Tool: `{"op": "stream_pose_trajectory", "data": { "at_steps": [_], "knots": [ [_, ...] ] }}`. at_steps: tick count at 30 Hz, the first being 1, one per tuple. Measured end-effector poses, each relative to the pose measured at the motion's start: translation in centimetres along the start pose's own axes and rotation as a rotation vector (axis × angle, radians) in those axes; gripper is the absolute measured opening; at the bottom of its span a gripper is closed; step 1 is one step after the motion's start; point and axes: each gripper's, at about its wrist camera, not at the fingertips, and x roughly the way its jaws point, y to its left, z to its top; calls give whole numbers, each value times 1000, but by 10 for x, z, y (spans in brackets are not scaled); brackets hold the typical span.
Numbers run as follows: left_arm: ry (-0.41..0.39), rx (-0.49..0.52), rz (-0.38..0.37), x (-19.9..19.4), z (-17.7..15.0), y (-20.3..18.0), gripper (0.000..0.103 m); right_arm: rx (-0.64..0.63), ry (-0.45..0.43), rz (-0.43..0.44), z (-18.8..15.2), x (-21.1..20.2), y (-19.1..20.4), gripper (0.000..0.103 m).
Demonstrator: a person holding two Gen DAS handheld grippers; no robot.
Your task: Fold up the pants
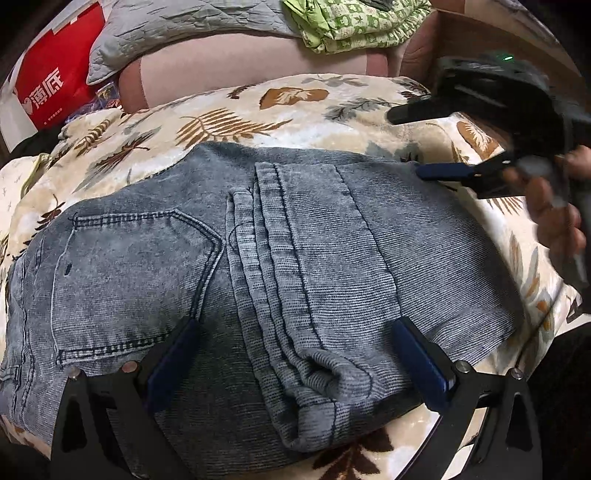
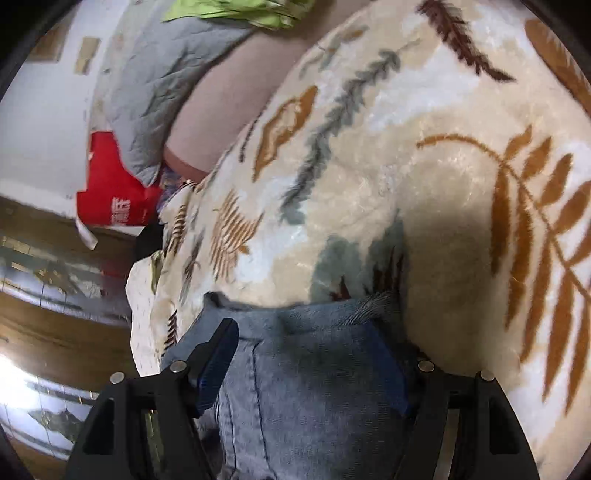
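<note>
Grey-blue denim pants (image 1: pixel 258 266) lie folded on a cream leaf-print blanket (image 1: pixel 240 110), back pocket at the left and leg hems stacked in the middle. My left gripper (image 1: pixel 295 336) is open, its blue pads spread over the near edge of the pants with cloth between them. My right gripper (image 1: pixel 417 144) hovers at the far right corner of the pants, jaws apart, upper finger black and lower pad blue. In the right wrist view the right gripper (image 2: pixel 314 354) is open over that denim corner (image 2: pixel 306 376), the blanket (image 2: pixel 424 166) beyond.
A grey quilted cover (image 1: pixel 177 26), a green patterned cloth (image 1: pixel 354 26) and a pink mattress (image 1: pixel 229 66) lie behind the blanket. A red bag (image 1: pixel 62 74) stands at the far left. A wooden floor (image 2: pixel 55 332) shows left of the bed.
</note>
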Motion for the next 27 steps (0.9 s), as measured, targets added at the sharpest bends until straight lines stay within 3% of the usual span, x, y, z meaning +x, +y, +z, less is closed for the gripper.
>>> {"op": "stream_pose_trajectory", "data": {
  "at_steps": [4, 7, 12, 14, 20, 22, 24, 27],
  "knots": [
    [-25, -28, -29, -10, -2, 7, 102, -30, -43, 41, -30, -38, 10, 74],
    [-59, -75, -34, -26, -4, 20, 102, -37, -61, 90, -73, -66, 16, 74],
    [-109, -149, -8, -56, -10, 43, 102, -35, -5, 69, -123, -62, 6, 75],
    [-112, -177, -1, -65, -14, 53, 102, 3, 71, -1, -129, -43, -6, 76],
    [-135, -237, 40, -86, -30, 76, 102, -51, -42, 73, -131, -64, 6, 76],
    [-133, -256, 50, -87, -33, 82, 102, -68, -18, 100, -135, -61, 7, 76],
    [-129, -269, 53, -86, -34, 87, 102, -73, 48, 37, -139, -45, 1, 77],
    [-126, -291, 61, -87, -36, 92, 102, -67, 35, 55, -141, -45, 2, 77]
  ]
}}
